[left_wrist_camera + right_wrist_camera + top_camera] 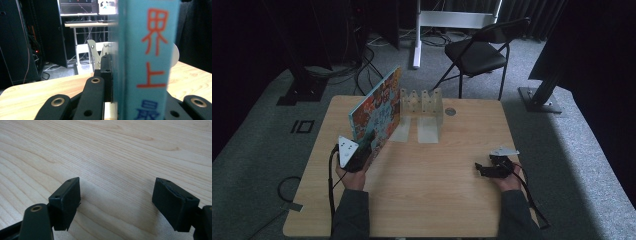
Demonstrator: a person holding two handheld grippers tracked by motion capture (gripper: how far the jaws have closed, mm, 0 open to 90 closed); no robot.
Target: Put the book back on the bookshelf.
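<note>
Book (376,113) upright on its lower edge in the high view, over the left half of the table (452,165), tilted, colourful cover facing right, far end just beside the pale metal bookend rack (422,107) near the far edge. Left gripper (362,155) clamped on the book's near end, person's left hand (352,177) behind it. Right gripper (486,169) low over the table near the right edge, well apart from the book, held in the right hand (509,181).

Left gripper view: light-blue spine (147,57) with red characters standing straight up between the black jaws, pinched from both sides; rack (96,53) behind it, wooden tabletop (27,97) below.

Right gripper view: jaws spread wide, grasping nothing, bare wood grain (117,157) between and beyond them.
</note>
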